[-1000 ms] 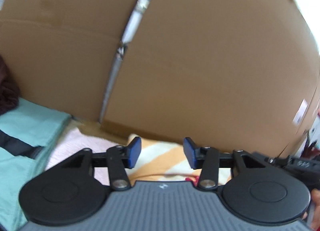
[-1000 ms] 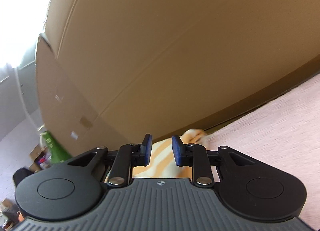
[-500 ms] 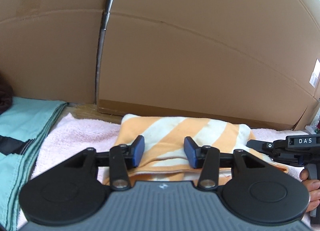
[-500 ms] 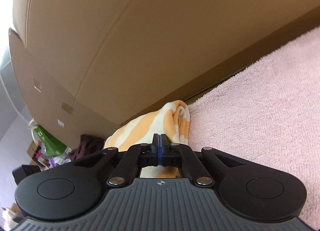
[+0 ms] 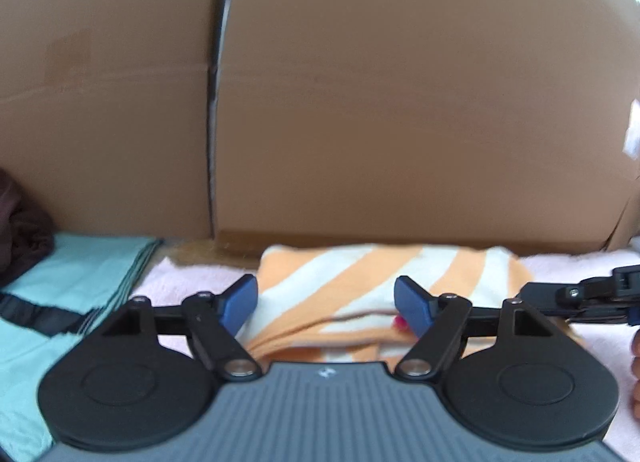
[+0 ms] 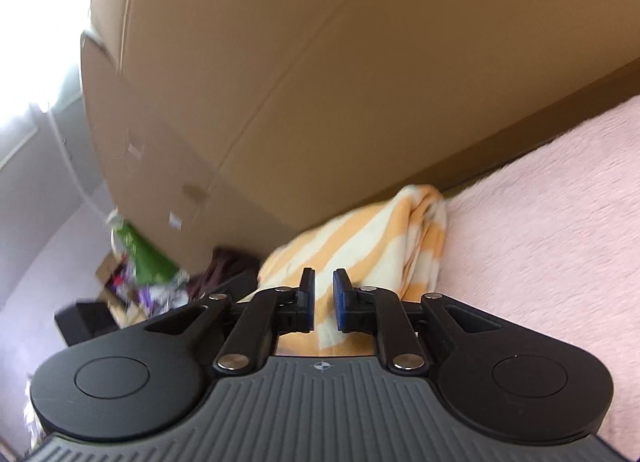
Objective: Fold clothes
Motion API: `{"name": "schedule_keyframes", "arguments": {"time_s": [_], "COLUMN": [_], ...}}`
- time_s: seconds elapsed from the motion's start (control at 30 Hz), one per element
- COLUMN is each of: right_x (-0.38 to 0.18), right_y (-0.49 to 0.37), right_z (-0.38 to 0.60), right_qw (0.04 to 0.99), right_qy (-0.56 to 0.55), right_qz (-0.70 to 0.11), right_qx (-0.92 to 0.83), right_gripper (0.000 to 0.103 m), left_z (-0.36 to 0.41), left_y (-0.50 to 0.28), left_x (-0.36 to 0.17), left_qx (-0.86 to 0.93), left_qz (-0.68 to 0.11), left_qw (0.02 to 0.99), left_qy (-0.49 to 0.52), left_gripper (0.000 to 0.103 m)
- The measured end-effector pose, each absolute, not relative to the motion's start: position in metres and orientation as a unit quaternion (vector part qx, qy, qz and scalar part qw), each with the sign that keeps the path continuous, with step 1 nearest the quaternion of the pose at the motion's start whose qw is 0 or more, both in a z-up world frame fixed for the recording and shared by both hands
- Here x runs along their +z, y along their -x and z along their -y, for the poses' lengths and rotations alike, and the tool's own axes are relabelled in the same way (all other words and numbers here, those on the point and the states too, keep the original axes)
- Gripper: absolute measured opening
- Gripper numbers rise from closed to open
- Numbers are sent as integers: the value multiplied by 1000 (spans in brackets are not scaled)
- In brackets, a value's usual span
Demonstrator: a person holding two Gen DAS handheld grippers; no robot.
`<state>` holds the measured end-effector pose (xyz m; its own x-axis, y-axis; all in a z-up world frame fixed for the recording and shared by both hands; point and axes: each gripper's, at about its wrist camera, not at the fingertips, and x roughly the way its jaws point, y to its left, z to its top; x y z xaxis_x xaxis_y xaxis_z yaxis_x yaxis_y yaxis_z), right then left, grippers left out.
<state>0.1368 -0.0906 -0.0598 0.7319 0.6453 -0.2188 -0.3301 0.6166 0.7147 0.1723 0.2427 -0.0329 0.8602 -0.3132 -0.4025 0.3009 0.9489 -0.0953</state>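
Folded orange-and-cream striped garment (image 5: 360, 282) on a pink terry towel (image 6: 552, 230), hemmed in behind by tall brown cardboard boxes (image 5: 400, 102).

A teal cloth with a black strap (image 5: 60, 286) and a dark brown bundle (image 5: 20, 214) lie to the left. The left gripper (image 5: 326, 300), tilted slightly downward, has its blue pads widening above the garment's near edge, gripping nothing. The right gripper (image 6: 323, 298), at the garment's right end, has jaws narrowly parted and opening, nothing pinched.
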Motion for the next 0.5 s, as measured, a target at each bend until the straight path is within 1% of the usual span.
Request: {"name": "schedule_keyframes", "arguments": {"time_s": [0.13, 0.2, 0.23, 0.27, 0.33, 0.43, 0.47, 0.5], "right_x": [-63, -61, -60, -59, -58, -54, -52, -49], "right_y": [-138, -135, -133, -132, -131, -127, -123, -119], "right_z": [92, 94, 95, 95, 94, 95, 97, 97], "right_qw": [869, 874, 877, 879, 882, 893, 899, 904], "right_qy": [-343, -338, -336, -332, -326, -314, -309, -306], "right_qz": [-238, -235, -233, -232, -229, -222, -219, -218], "right_qx": [266, 257, 253, 253, 250, 234, 222, 204], "right_gripper": [8, 8, 8, 8, 10, 15, 17, 23], "left_z": [-244, -241, -240, -238, -236, -230, -228, -226], "left_y": [-168, -162, -159, -155, -149, -142, -140, -138], "left_x": [-30, -29, -27, -25, -22, -19, -19, -19], "left_qx": [-139, -126, -124, -129, -143, -171, -179, -184], "left_qz": [-204, -192, -183, -174, -160, -154, -151, -148], "left_qw": [969, 973, 975, 976, 976, 973, 972, 972], "left_qy": [29, 24, 24, 26, 29, 22, 18, 13], "left_gripper": [79, 85, 95, 102, 102, 102, 102, 102]}}
